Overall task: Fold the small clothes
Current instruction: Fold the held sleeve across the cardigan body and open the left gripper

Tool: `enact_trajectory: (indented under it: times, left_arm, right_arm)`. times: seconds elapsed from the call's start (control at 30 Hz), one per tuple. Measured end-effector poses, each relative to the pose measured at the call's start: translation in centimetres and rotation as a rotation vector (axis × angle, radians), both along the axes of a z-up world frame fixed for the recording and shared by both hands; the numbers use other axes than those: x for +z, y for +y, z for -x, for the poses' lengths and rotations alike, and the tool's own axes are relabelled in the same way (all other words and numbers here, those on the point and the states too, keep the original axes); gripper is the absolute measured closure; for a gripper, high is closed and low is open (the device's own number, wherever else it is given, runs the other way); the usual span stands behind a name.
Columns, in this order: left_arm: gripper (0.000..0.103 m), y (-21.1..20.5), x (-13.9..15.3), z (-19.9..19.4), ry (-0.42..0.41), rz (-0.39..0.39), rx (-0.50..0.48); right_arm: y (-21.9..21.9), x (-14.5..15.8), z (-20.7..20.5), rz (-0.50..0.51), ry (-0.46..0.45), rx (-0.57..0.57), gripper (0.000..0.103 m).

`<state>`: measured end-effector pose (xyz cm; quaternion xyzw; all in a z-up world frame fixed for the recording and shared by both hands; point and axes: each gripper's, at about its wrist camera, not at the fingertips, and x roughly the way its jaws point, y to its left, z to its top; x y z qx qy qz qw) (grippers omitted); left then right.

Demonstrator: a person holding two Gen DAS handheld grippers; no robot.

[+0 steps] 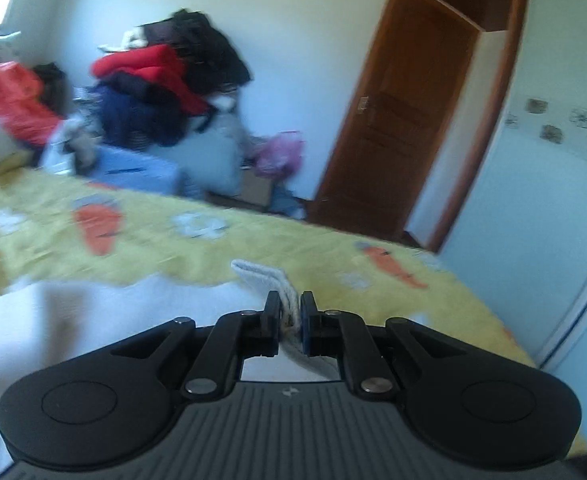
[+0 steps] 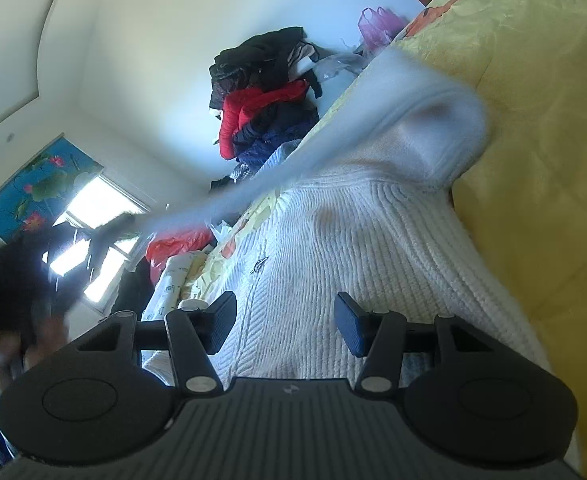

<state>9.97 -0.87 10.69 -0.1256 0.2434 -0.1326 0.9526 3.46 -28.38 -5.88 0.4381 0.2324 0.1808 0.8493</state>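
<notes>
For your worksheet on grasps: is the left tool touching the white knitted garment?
Touching. The left wrist view shows the left tool shut on a fold of the white knitted garment, with the cloth pinched between both fingers and no gap.

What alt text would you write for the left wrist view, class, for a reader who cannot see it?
The left claw is shut on a folded edge of a white knitted garment, lifted over a yellow bedspread printed with carrots. Behind are piled clothes and an open wooden door.
</notes>
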Motion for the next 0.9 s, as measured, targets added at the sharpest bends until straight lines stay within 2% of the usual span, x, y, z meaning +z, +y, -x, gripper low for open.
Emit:
enact_trajectory:
  times: [0.1,0.2,0.27,0.37,0.57,0.77,0.9]
  left_arm:
    - [0.093,3.7,-3.5,1.2,0.074,-0.056,0.094]
    - [0.093,6.2,-7.4,1.2,0.191,-0.036,0.162]
    - [0.093,6.9,-9.2,1.1,0.234,-0.034,0.191]
    - [0.094,7.6,-9.4,2.8,0.228,-0.034,0.189]
    - [0.093,7.1,-8.3,3.2,0.191,-0.017,0.155]
    - [0.091,8.1,-9.0,3.3,0.254,0.022,0.166]
    - [0.090,8.5,-7.7,4.6,0.188,0.020,0.202]
  right_arm:
    - [0.2,0.1,-0.1,0.008,0.002,-0.001,0.043]
    - [0.3,0.3,-0.2,0.024,0.004,0.000,0.043]
    - [0.5,0.5,-0.3,0.033,0.006,-0.001,0.043]
    - [1.0,0.6,-0.3,0.047,0.008,-0.002,0.043]
    - [1.4,0.8,-0.5,0.062,0.010,-0.002,0.043]
    - [1.4,0.8,-0.5,0.062,0.009,-0.002,0.043]
    - [1.4,0.7,-0.6,0.063,0.009,-0.001,0.043]
